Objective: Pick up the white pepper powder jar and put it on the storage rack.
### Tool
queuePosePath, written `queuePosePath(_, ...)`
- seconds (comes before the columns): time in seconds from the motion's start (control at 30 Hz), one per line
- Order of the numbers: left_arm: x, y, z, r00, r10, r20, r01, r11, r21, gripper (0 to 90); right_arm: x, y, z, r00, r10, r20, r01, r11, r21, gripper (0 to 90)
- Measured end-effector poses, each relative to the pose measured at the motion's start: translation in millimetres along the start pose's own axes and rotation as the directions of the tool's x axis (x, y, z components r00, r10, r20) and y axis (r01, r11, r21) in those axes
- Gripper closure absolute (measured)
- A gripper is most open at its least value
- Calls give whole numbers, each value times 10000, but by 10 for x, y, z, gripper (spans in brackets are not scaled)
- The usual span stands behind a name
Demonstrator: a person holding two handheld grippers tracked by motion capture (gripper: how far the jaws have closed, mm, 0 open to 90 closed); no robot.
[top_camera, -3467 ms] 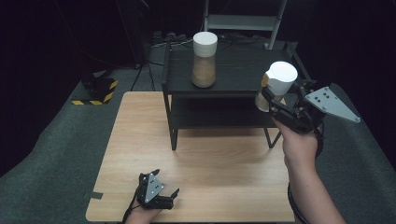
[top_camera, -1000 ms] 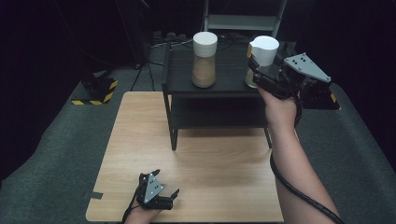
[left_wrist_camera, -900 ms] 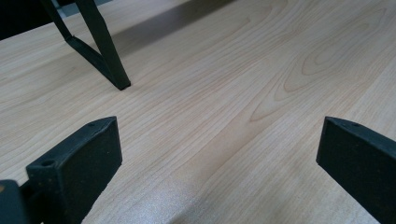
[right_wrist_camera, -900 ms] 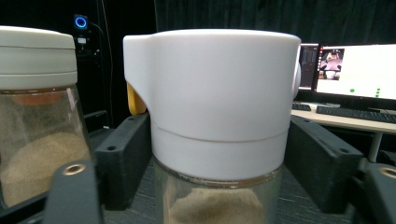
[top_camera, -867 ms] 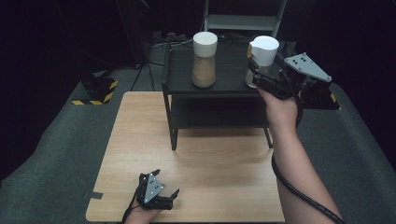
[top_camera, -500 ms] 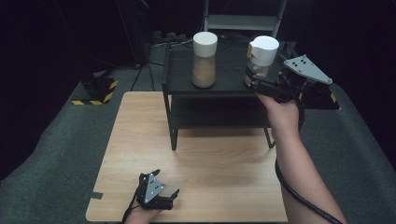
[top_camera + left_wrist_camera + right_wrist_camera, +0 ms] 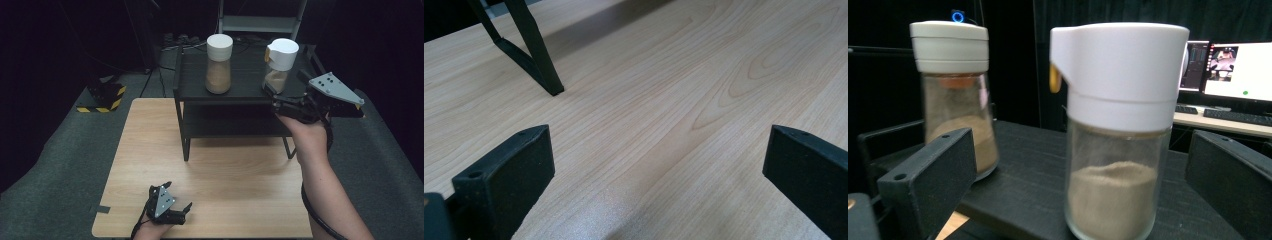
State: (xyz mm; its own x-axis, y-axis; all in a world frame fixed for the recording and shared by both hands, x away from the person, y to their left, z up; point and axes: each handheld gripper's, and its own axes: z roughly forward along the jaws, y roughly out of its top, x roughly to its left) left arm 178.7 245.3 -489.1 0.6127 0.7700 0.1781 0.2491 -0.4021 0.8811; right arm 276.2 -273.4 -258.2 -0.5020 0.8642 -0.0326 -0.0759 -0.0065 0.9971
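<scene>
While standing upright on the top of the black shelf rack [image 7: 240,87], at its right end, white-capped glass shaker [image 7: 280,65] with beige powder rests free, well apart from second shaker [image 7: 219,62] at centre. Right gripper [image 7: 276,100] just before it, level; jaws just opened to full spread, flanking the jar without contact, nothing held. Right gripper view confirms clearance between black pads [image 7: 928,175] and glass on both sides. Left gripper [image 7: 182,212] low on the wooden table [image 7: 235,175] at its near edge, jaws wide apart, empty. Step judged: release after placing, placement apparently complete. Next move calls for straight withdrawal toward the person, level, keeping both pads off the glass to avoid tipping.
</scene>
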Motion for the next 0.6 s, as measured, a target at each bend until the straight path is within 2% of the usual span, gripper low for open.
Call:
queuePosePath(0.27,-2,0,-2,10000,24,-11,-24,10000,2,5,105,-58,-159,9990,-440,-31,440,9989,131,0)
queuePosePath(0.6,-2,-3,-3,10000,26,-3,-26,10000,-15,5,192,-235,-392,9983,-570,-116,573,9982,195,0)
